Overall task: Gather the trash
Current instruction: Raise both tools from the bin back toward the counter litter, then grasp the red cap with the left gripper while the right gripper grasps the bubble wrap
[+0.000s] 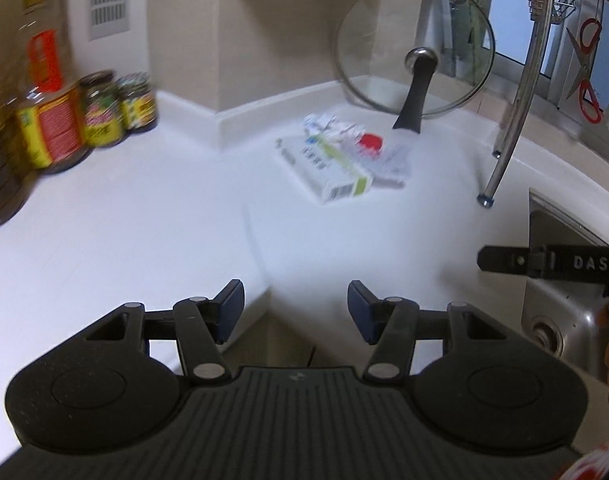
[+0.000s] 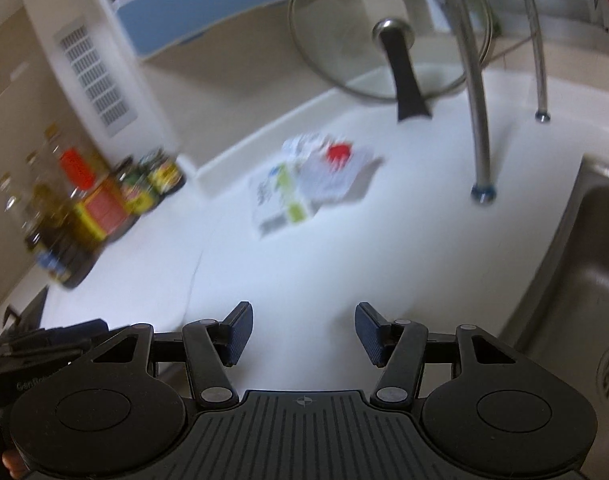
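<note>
Plainly, both tongs are released and empty: the left tongs [image 1: 295, 312] and right tongs [image 2: 303, 334] hover above the white desk [image 1: 144, 220] with blue pads apart, probably readied for a pick-up. The trash, a flattened carton [image 1: 324, 168] with crumpled wrappers [image 1: 368, 144] just beside it, lies toward twelve o'clock from either pair, well apart from them. A glass lid [image 1: 414, 46] leans upright against the back wall, likely parked there to dry, near the sink [image 2: 596, 260] at three o'clock. Jars [image 1: 100, 108] stand grouped at ten o'clock.
</note>
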